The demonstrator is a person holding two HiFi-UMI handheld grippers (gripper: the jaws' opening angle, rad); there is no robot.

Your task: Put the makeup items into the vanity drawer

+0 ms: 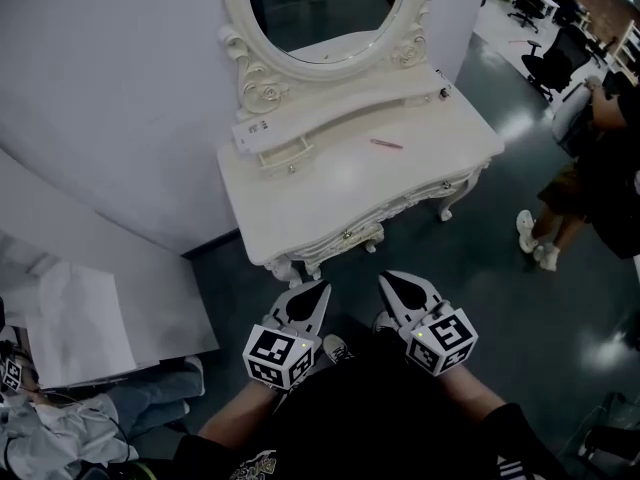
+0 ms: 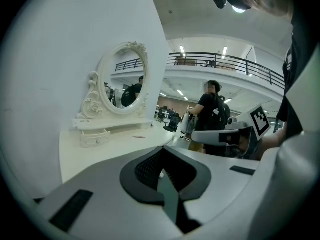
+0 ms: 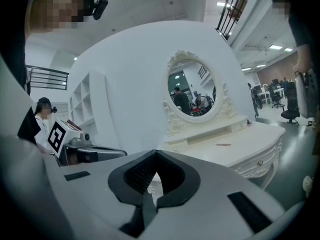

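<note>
Atop one vanity [image 1: 330,183], one pink pencil [image 1: 386,144]

We can read no words or numbers anywhere; the pale print on the black shirt [image 1: 253,464] is too small for us.

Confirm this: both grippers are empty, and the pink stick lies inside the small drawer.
Wrong: the head view shows the pink stick on the vanity top, outside the small drawer. The left gripper and right gripper are indeed empty.
</note>
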